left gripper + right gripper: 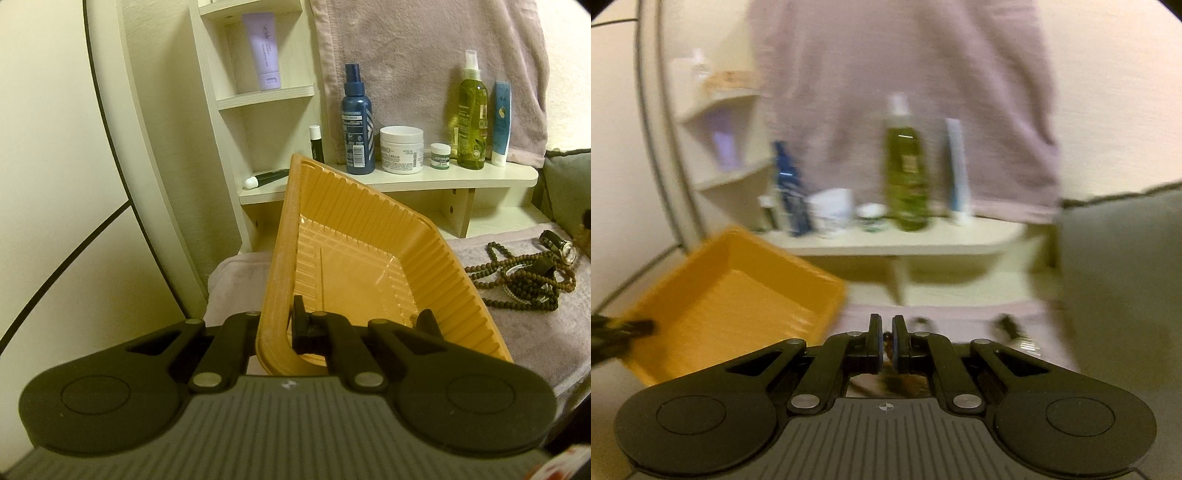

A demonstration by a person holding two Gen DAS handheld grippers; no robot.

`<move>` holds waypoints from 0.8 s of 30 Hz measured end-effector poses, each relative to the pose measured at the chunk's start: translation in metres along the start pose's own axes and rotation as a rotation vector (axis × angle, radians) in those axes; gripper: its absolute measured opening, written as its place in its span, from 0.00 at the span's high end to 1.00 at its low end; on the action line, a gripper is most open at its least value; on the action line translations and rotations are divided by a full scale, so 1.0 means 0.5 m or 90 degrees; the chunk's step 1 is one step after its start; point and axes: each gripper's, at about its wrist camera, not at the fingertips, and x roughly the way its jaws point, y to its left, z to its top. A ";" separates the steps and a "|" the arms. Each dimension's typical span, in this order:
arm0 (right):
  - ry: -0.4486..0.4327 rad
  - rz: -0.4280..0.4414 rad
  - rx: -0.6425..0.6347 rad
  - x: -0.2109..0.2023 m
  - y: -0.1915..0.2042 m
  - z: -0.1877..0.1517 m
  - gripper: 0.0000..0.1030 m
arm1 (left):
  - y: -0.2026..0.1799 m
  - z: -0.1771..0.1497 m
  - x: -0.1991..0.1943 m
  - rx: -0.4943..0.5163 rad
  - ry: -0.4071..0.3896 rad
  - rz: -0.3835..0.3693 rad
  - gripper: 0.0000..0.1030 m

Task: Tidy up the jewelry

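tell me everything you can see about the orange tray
The orange tray is a shallow rectangular dish of thin, glossy plastic with ribbed walls and a flat rim. It is empty and tilted, its far end raised. The left gripper is shut on its near rim. It sits over the lilac cloth, left of the beads.
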 end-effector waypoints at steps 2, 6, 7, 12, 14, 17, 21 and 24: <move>0.002 0.039 -0.005 0.013 0.033 0.007 0.96 | 0.000 0.000 -0.001 -0.002 -0.001 0.000 0.96; 0.019 0.115 -0.012 0.049 0.100 0.009 0.96 | 0.000 -0.001 0.001 -0.004 -0.002 -0.001 0.96; 0.025 0.131 -0.014 0.057 0.114 0.008 0.96 | 0.001 -0.002 0.001 -0.004 -0.002 -0.002 0.96; 0.070 0.187 -0.014 0.107 0.165 -0.007 0.96 | 0.002 -0.003 0.000 -0.007 -0.003 -0.004 0.96; 0.091 0.197 -0.012 0.126 0.174 -0.017 0.96 | 0.002 -0.005 -0.001 -0.008 -0.004 -0.004 0.96; 0.120 0.209 -0.011 0.146 0.182 -0.033 0.95 | 0.003 -0.006 0.000 -0.009 -0.005 -0.005 0.96; 0.157 0.228 0.002 0.163 0.184 -0.053 0.95 | 0.003 -0.005 0.000 -0.010 -0.004 -0.005 0.96; 0.153 0.221 0.023 0.157 0.165 -0.059 0.90 | 0.005 -0.006 -0.001 -0.010 -0.004 -0.006 0.96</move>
